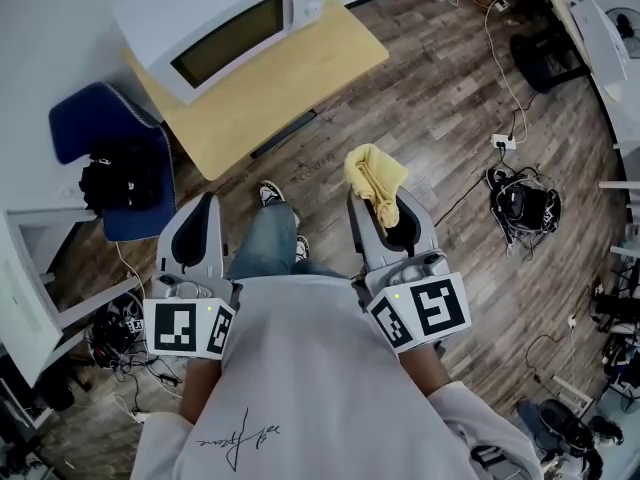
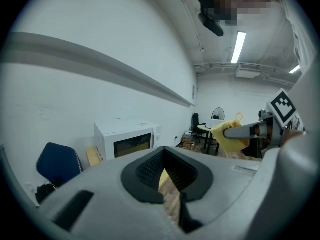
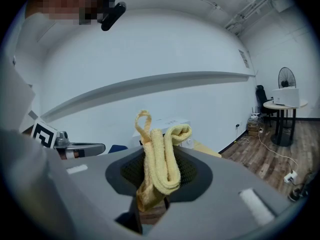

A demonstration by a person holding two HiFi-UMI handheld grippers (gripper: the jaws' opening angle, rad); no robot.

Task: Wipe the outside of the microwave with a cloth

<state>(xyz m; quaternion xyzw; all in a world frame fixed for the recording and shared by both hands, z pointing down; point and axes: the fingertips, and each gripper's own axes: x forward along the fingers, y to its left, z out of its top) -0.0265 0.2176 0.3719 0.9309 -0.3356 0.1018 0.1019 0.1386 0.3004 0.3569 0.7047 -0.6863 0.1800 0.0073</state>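
You held 2 grippers low in front of your body, side by side and apart, both pointing toward the table [image 1: 300, 73]. Your right gripper [image 1: 385, 208] was clamped on the 1 cloth [image 1: 375, 176], a yellow folded one. In the right gripper view, the right gripper [image 3: 160, 181] had its jaws pressed on the lower part of the cloth [image 3: 161, 161]. The folds and 1 small loop stood up above the jaws. Your left gripper [image 1: 205, 213] carried nothing. In the left gripper view, the left gripper [image 2: 167, 179] had its jaws together, with only floor and table edge showing through the hollow between the pads. The 1 microwave [image 1: 225, 28], white with a dark door window, sat on the far left part of the table, against the wall [image 1: 60, 28], its door facing you. It was well apart from both grippers, and the cloth was not touching it. The left gripper view showed the microwave [image 2: 127, 141] ahead and to the left. In that same view the cloth [image 2: 225, 134] hung in the right gripper [image 2: 247, 130] off to the right. The right gripper view showed only the top of the microwave [image 3: 172, 121] behind the cloth. 1 blue chair [image 1: 90, 118] stood left of the table with 1 black bag [image 1: 118, 180] on it. Your 2 shoes [image 1: 270, 194] rested on the wood floor [image 1: 440, 98] between the grippers. 1 bundle of cables [image 1: 525, 203] lay on the floor to your right.
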